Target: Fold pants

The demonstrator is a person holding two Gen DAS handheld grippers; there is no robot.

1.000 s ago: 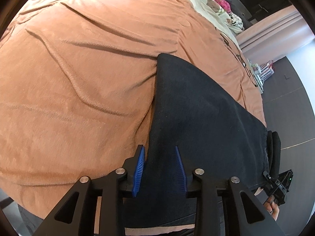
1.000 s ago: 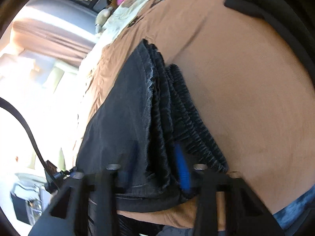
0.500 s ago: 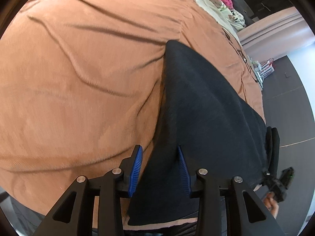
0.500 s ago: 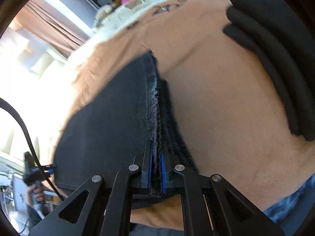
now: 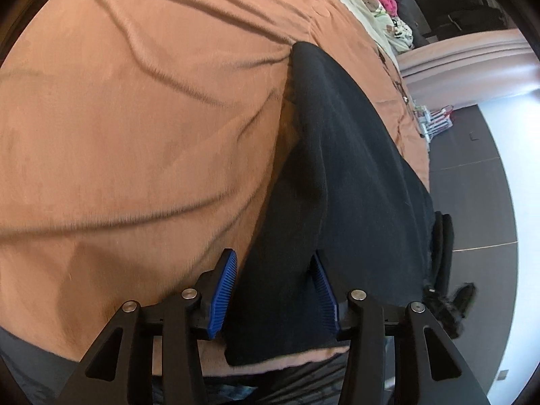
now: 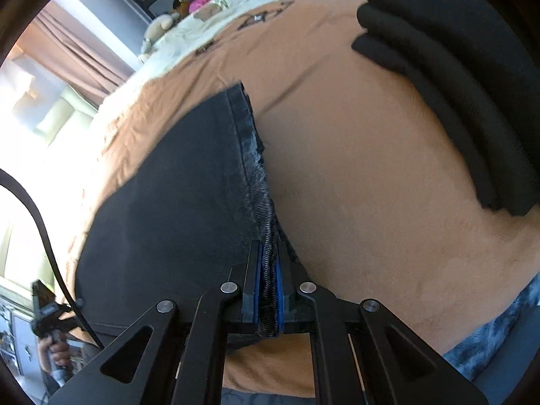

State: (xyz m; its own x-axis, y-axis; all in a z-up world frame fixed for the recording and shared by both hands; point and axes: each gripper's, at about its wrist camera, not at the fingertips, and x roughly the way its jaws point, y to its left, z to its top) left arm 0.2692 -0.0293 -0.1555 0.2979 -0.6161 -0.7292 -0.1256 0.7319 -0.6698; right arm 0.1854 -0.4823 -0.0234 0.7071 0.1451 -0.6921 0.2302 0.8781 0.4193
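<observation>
Pants (image 5: 354,175), black and folded lengthwise, lie along the near edge of the bed's orange-brown blanket (image 5: 141,128) in the left wrist view. The left gripper (image 5: 275,290) straddles one end, its blue pads clear of the cloth and its jaws opening. No writing is readable. In the right wrist view the right gripper (image 6: 268,287) is clamped on the pants' ribbed waistband edge. Only this view shows folded black garments (image 6: 455,77) stacked toward the blanket's far right; their top is cut off.
</observation>
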